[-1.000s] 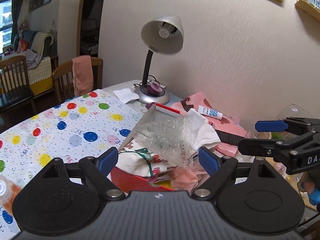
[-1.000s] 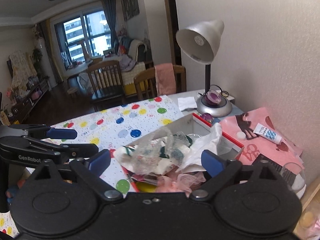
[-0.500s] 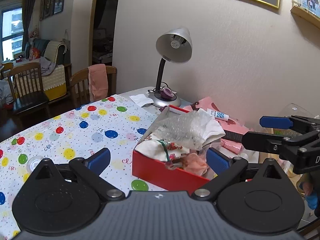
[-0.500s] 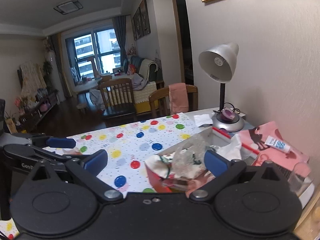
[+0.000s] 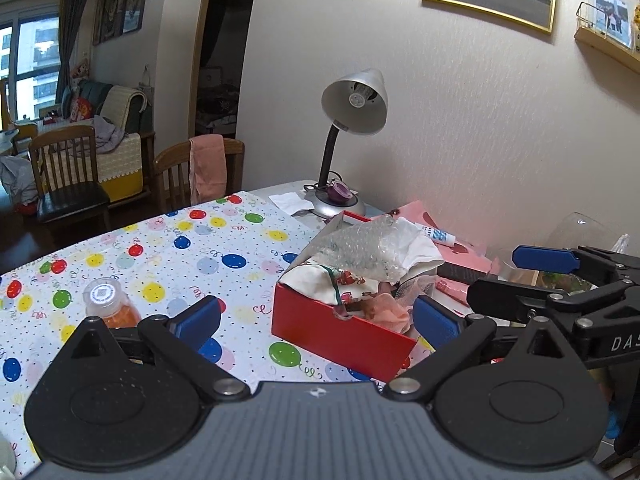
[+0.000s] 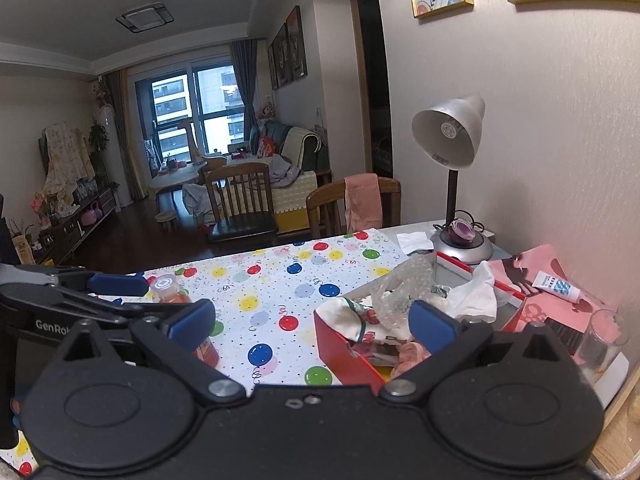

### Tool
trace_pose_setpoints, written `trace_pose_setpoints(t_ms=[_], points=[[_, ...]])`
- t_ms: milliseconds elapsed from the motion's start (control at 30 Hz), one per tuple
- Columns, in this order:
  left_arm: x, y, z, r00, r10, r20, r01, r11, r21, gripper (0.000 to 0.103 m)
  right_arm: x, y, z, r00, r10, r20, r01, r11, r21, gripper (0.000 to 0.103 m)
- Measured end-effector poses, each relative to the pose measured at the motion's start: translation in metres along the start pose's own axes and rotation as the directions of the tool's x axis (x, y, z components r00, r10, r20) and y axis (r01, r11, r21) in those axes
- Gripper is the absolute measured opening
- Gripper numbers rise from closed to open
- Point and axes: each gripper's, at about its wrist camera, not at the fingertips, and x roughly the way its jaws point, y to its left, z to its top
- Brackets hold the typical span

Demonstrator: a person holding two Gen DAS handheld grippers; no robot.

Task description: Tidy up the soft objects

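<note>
Left wrist view: our left gripper (image 5: 316,320) jaws are wide, empty; soft bubble wrap (image 5: 360,248) could slip from the red box (image 5: 340,336).

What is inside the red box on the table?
The red box holds bubble wrap, white cloth and pink fabric; anything underneath is covered.
</note>
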Motion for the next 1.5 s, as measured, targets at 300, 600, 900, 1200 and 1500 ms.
trace_pose_setpoints(t_ms=[300,600,900,1200,1500], points=[[-0.017,-0.003,-0.005,0.999,0.023,0.030,-0.023,1.000,0.012,0.103,-0.001,0.003,-0.003,1.000,0.004,0.002,-0.004,1.000,0.008,0.103],[-0.020,-0.002,-0.005,0.999,0.028,0.033,-0.029,1.000,0.010,0.103,-0.003,0.005,-0.004,1.000,0.002,0.001,-0.002,1.000,0.005,0.103],[-0.017,-0.007,-0.005,1.000,0.006,0.026,-0.006,1.000,0.001,0.103,-0.008,0.002,-0.005,1.000,-0.009,0.002,0.009,1.000,0.007,0.103],[-0.012,-0.009,-0.005,1.000,-0.004,0.018,0.004,1.000,-0.007,0.103,-0.012,0.001,-0.005,1.000,-0.014,0.001,0.014,1.000,0.010,0.103],[-0.007,-0.009,-0.007,1.000,-0.015,-0.002,0.015,0.999,-0.030,0.103,-0.013,-0.001,-0.007,1.000,-0.020,-0.007,0.020,1.000,0.013,0.103]])
